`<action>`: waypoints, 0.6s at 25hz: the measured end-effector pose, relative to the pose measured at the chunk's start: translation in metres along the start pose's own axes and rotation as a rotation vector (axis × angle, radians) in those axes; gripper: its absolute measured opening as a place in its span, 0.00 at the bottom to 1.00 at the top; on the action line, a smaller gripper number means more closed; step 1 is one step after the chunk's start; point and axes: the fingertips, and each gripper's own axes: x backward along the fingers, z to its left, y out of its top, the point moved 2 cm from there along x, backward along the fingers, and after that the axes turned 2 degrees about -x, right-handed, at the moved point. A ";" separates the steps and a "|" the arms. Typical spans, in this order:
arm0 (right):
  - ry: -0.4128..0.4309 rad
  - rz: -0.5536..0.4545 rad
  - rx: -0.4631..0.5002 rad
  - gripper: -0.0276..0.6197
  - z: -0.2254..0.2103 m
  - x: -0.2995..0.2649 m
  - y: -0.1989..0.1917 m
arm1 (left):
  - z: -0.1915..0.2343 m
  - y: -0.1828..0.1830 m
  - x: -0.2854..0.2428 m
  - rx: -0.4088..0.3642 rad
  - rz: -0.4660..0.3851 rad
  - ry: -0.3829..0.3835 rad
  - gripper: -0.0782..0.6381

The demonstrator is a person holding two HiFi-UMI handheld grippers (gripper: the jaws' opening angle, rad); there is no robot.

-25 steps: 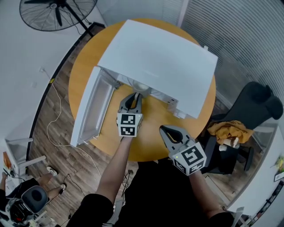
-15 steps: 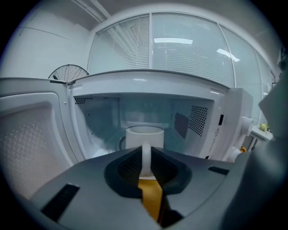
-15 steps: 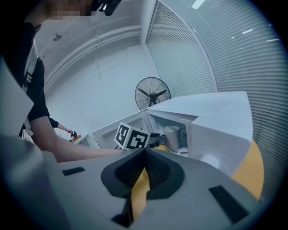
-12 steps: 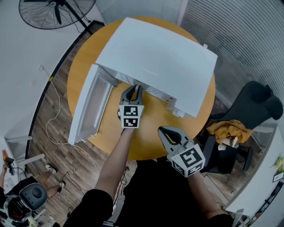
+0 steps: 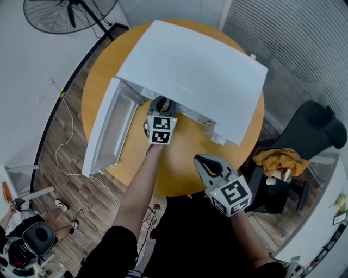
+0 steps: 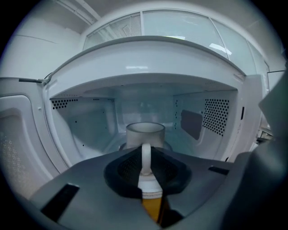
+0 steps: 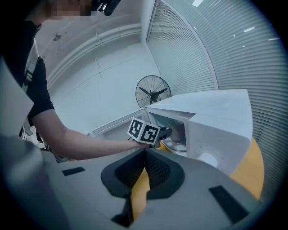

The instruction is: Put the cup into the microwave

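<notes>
In the left gripper view a white cup stands upright just inside the open white microwave, over its glass turntable. My left gripper is shut on the cup's handle. From the head view the left gripper reaches into the oven's mouth and the cup is hidden under the casing. The right gripper view shows the cup inside the cavity beyond the left gripper's marker cube. My right gripper hangs shut over the table's near edge, holding nothing.
The microwave door swings open to the left, past the round wooden table edge. A black chair with a yellow cloth stands to the right, a floor fan at the back left. A cable trails on the floor at left.
My left gripper has moved forward with the cup, from in front of the opening into the microwave's mouth. The right gripper has stayed put.
</notes>
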 end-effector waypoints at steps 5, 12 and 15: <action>-0.002 0.006 0.002 0.06 -0.004 0.002 -0.001 | 0.003 0.001 -0.011 -0.002 -0.005 -0.016 0.16; -0.003 0.008 0.001 0.06 -0.006 0.003 -0.003 | 0.005 0.000 -0.022 0.002 -0.015 -0.032 0.16; -0.004 0.010 0.008 0.06 -0.005 0.004 -0.002 | 0.008 -0.001 -0.023 0.005 -0.017 -0.033 0.17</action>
